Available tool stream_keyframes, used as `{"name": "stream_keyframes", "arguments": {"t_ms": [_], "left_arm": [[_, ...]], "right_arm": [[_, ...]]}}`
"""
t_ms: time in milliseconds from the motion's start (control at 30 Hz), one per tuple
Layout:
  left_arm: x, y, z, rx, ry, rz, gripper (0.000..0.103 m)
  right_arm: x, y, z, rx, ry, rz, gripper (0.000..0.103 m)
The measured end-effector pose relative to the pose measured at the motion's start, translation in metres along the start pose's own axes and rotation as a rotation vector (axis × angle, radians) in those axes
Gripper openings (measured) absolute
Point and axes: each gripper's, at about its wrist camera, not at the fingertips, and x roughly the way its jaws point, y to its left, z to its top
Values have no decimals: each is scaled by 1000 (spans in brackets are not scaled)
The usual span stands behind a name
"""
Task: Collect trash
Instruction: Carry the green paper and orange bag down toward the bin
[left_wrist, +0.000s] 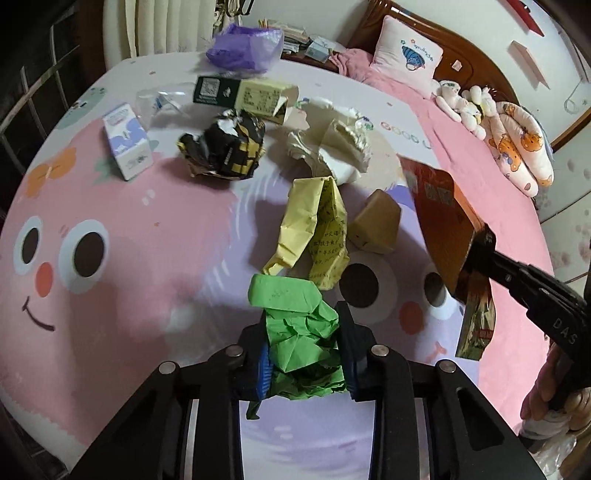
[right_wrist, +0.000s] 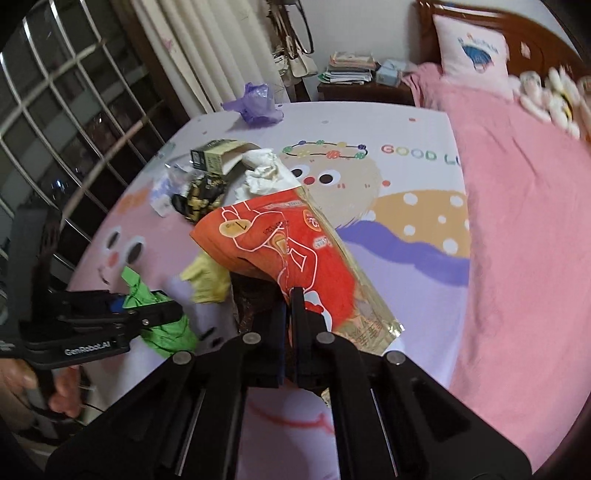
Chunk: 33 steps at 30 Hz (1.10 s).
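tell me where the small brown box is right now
In the left wrist view the small brown box lies on the bed sheet, right of the yellow paper and below the crumpled white paper.

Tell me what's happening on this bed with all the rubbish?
A person is clearing trash off a cartoon-print bedsheet with two handheld grippers. The left gripper has its fingers closed on a crumpled green paper. The right gripper is shut on an orange snack bag, lifted clear. Boxes, wrappers and a purple plastic bag remain.
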Motion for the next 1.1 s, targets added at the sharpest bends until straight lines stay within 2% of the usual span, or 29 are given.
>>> {"name": "stream_keyframes", "arguments": {"t_ms": [233, 400, 767, 933, 1100], "left_arm": [[-60, 9, -22, 47, -42, -34, 29], [-109, 34, -51, 110, -67, -51, 29], [-230, 100, -150, 294, -122, -83, 29], [-254, 132, -201, 347, -122, -100, 29], [-258, 157, -247, 384, -68, -86, 29]], "right_arm": [[-42, 35, -34, 19, 4, 21, 0], [-70, 76, -70, 33, -10, 15, 0], [-109, 199, -164, 137, -48, 6, 0], [-110, 258, -214, 155, -30, 14, 0], [-104, 298, -262, 176, 21, 23, 0]]}}
